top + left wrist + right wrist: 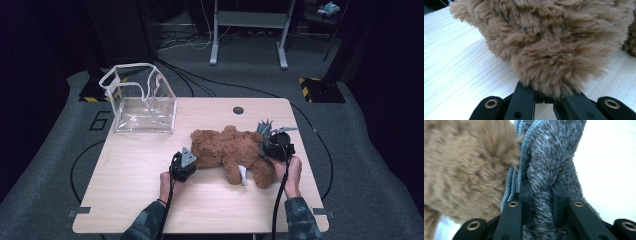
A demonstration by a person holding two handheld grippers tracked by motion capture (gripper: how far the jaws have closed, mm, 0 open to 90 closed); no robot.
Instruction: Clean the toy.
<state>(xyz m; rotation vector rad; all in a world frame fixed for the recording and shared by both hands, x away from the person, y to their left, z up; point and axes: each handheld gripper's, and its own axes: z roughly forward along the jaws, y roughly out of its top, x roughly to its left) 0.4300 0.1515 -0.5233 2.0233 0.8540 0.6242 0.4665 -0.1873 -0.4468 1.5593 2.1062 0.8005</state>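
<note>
left fingers (544, 100) grip teddy bear (227, 150) | right fingers (541, 197) clamp grey cloth (549, 157) near table edge (300, 130)

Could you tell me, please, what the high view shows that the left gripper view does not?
High view: the clear bag at the table's far left, the right gripper on a grey plush piece, and the person's hands. Left gripper view: up close, the left gripper has its jaws pinched on fur. Both: the brown teddy bear lying on the wooden table.
</note>
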